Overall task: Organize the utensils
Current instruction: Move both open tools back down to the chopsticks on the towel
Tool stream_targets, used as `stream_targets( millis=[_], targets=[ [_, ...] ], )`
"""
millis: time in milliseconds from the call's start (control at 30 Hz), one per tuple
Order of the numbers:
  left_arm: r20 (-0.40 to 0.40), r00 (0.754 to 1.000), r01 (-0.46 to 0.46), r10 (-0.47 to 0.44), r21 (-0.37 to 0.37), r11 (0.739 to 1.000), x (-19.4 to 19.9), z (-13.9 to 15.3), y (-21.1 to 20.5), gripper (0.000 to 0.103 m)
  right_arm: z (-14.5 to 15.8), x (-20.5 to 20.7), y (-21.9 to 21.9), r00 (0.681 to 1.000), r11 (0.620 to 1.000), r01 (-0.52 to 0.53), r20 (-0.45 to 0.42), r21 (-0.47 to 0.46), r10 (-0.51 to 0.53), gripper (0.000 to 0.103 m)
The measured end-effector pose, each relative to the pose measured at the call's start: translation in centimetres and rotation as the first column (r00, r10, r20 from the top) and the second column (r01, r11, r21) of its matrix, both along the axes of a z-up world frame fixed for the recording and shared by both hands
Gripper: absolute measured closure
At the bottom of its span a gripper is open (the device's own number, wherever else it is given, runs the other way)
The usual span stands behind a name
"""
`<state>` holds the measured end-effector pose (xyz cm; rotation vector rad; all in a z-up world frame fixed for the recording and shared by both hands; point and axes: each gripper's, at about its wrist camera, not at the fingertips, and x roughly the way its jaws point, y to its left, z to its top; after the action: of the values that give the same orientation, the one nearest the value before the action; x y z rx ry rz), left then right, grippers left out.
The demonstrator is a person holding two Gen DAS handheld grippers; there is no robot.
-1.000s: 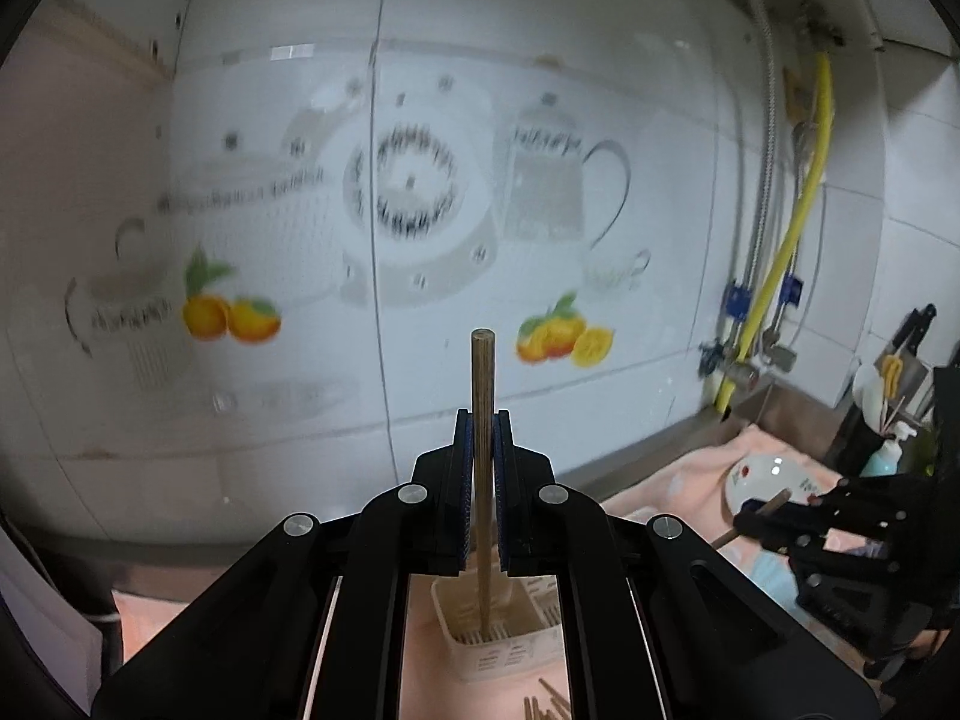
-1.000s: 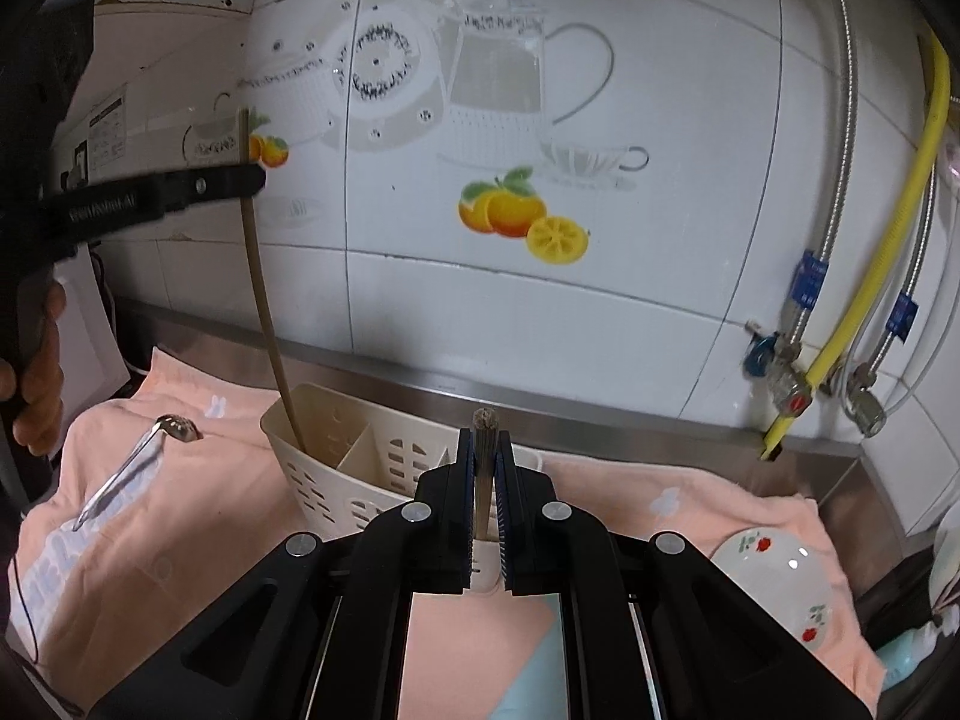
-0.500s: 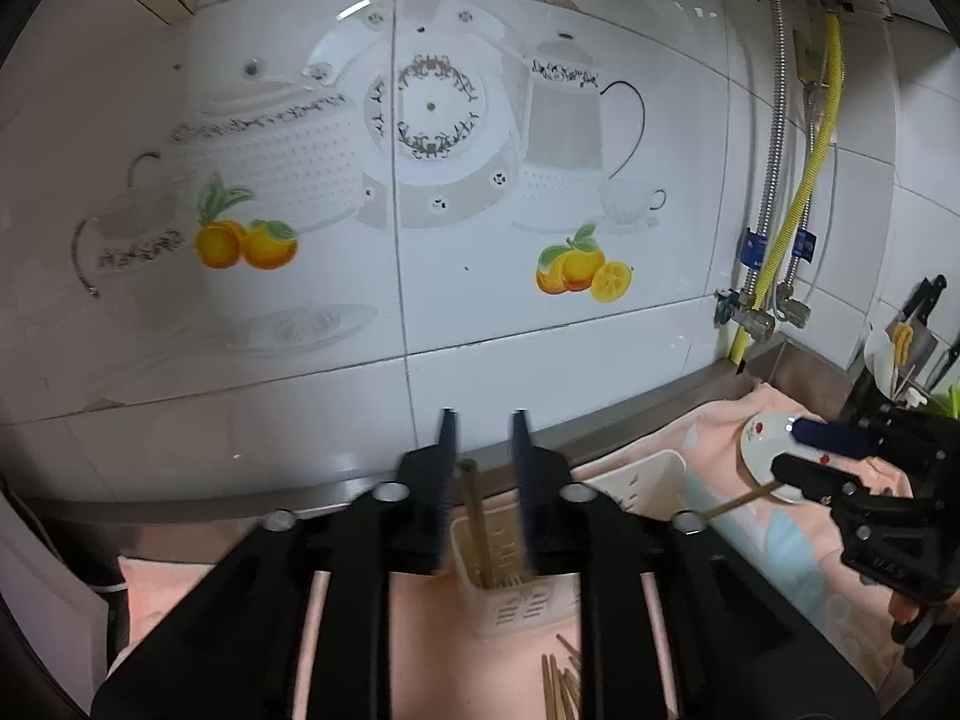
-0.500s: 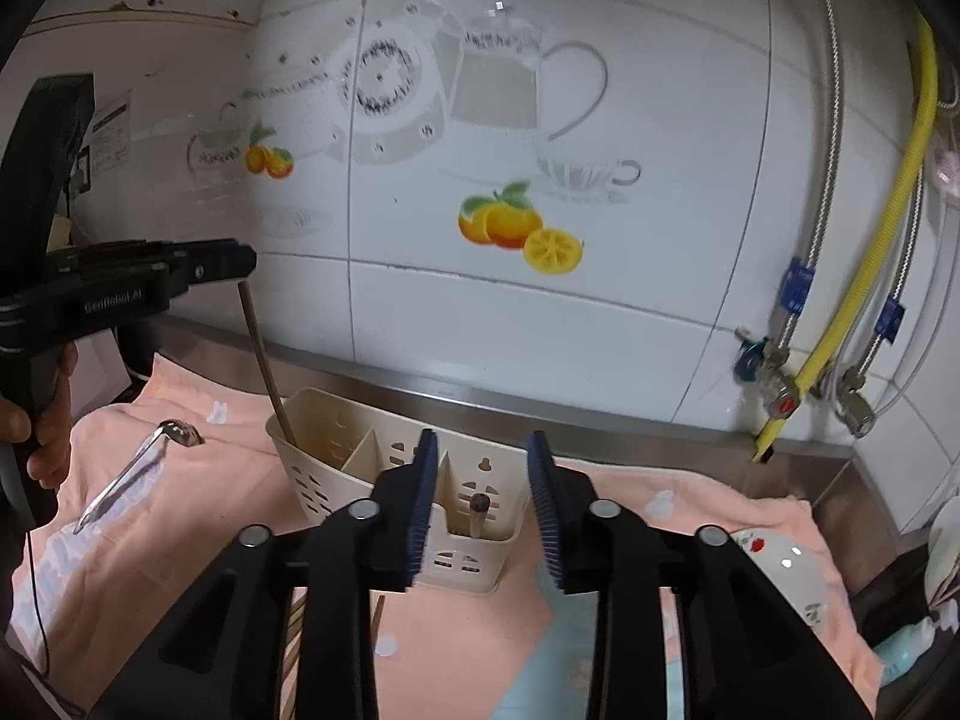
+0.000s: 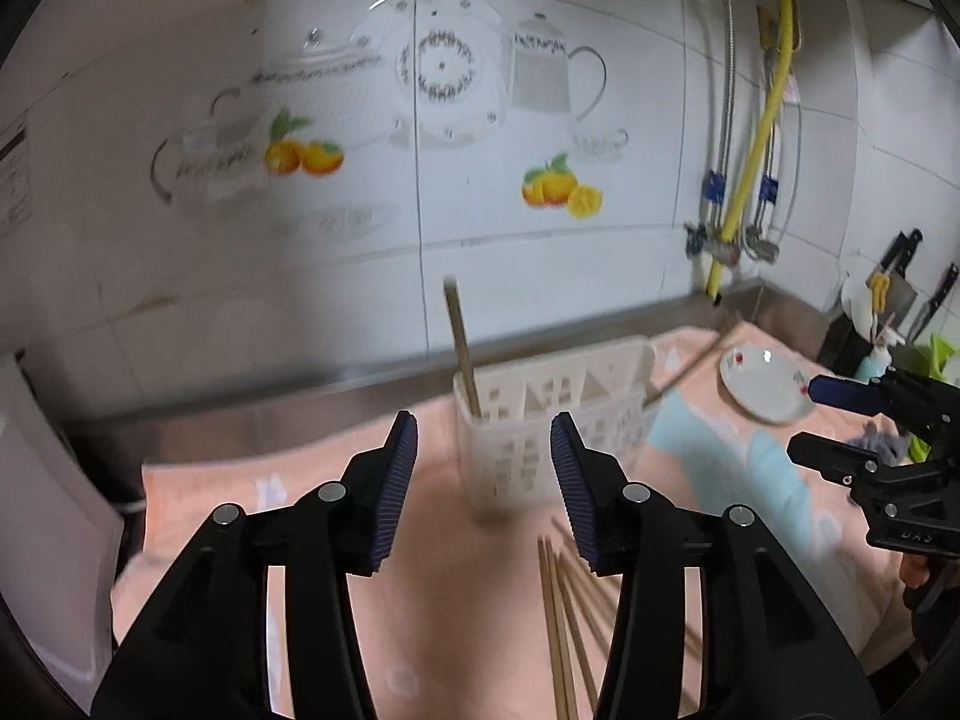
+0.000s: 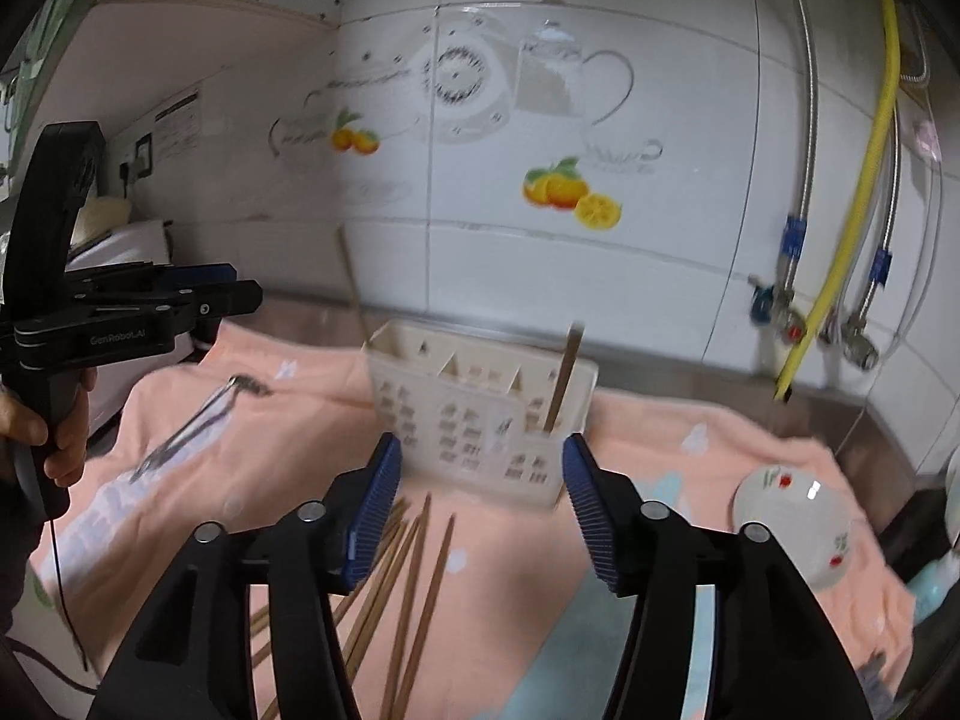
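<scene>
A white perforated utensil holder (image 5: 540, 420) (image 6: 480, 414) stands on the pink towel by the wall. One chopstick (image 5: 461, 348) (image 6: 351, 282) stands in its left end, another (image 6: 564, 378) (image 5: 690, 363) leans out of its right end. Several loose chopsticks (image 6: 408, 576) (image 5: 570, 612) lie on the towel in front of it. My left gripper (image 5: 483, 480) is open and empty, just in front of the holder. My right gripper (image 6: 477, 510) is open and empty above the loose chopsticks.
A metal spoon (image 6: 192, 426) lies on the towel at the left. A white patterned bowl (image 6: 792, 516) (image 5: 762, 384) sits at the right. Pipes and a yellow hose (image 6: 840, 240) run down the tiled wall. Knives (image 5: 900, 276) stand at the far right.
Both grippers let go of their chopsticks, which now stand in the holder. Both grippers opened wide and drew back and down toward the towel.
</scene>
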<state>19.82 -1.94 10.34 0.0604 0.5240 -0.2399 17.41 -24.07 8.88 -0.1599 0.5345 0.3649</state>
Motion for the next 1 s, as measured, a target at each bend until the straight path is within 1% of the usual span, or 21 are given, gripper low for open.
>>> stream_targets(
  millis=[167,267,300,333,400,467,633,733,867,900,967,1000],
  targets=[
    [-0.044,0.999,-0.008,0.008,-0.006,1.000,-2.6,-2.5,0.8,0.053,-3.3,-2.2,-0.1,0.998,1.000,0.009,-0.060,0.006,-0.009,0.047],
    [-0.071,0.997,-0.019,0.019,0.004,1.000,-3.9,-4.2,1.1,0.049,-5.2,-3.3,-0.1,0.996,1.000,0.027,-0.082,-0.008,-0.027,0.047],
    [-0.081,0.996,-0.023,0.024,0.008,1.000,-4.4,-4.8,1.2,0.046,-5.9,-3.7,-0.1,0.995,0.999,0.033,-0.090,-0.017,-0.034,0.047],
    [-0.086,0.996,-0.026,0.027,0.009,1.000,-4.8,-5.3,1.4,0.040,-6.7,-4.1,-0.1,0.994,0.999,0.041,-0.101,-0.027,-0.043,0.047],
    [-0.103,0.994,-0.032,0.032,0.007,0.999,-5.6,-6.5,1.6,0.035,-7.9,-4.5,-0.3,0.991,0.999,0.046,-0.129,-0.020,-0.048,0.046],
    [-0.130,0.991,-0.036,0.038,0.014,0.999,-6.2,-7.9,1.8,0.035,-9.5,-5.0,-0.4,0.985,0.998,0.060,-0.163,-0.018,-0.062,0.043],
    [-0.184,0.981,-0.050,0.055,0.031,0.998,-7.0,-10.4,2.1,0.029,-12.6,-5.6,-0.6,0.970,0.996,0.077,-0.228,-0.035,-0.083,0.042],
    [-0.205,0.975,-0.074,0.081,0.038,0.996,-7.4,-11.6,2.4,0.025,-13.8,-5.7,-0.4,0.965,0.995,0.083,-0.247,-0.049,-0.092,0.042],
    [-0.230,0.968,-0.095,0.101,0.037,0.995,-8.0,-12.7,2.8,0.024,-15.0,-5.4,-0.2,0.958,0.994,0.079,-0.269,-0.070,-0.095,0.042],
    [-0.234,0.967,-0.099,0.105,0.036,0.994,-8.1,-12.8,2.9,0.024,-15.3,-5.2,-0.2,0.956,0.994,0.080,-0.278,-0.071,-0.097,0.042],
    [-0.237,0.965,-0.106,0.112,0.038,0.994,-8.3,-13.0,3.1,0.024,-15.8,-4.9,-0.3,0.951,0.994,0.083,-0.293,-0.068,-0.100,0.050],
    [-0.237,0.965,-0.108,0.114,0.039,0.993,-8.4,-13.0,3.1,0.024,-16.0,-4.8,-0.3,0.949,0.994,0.082,-0.300,-0.067,-0.099,0.053]
  ],
)
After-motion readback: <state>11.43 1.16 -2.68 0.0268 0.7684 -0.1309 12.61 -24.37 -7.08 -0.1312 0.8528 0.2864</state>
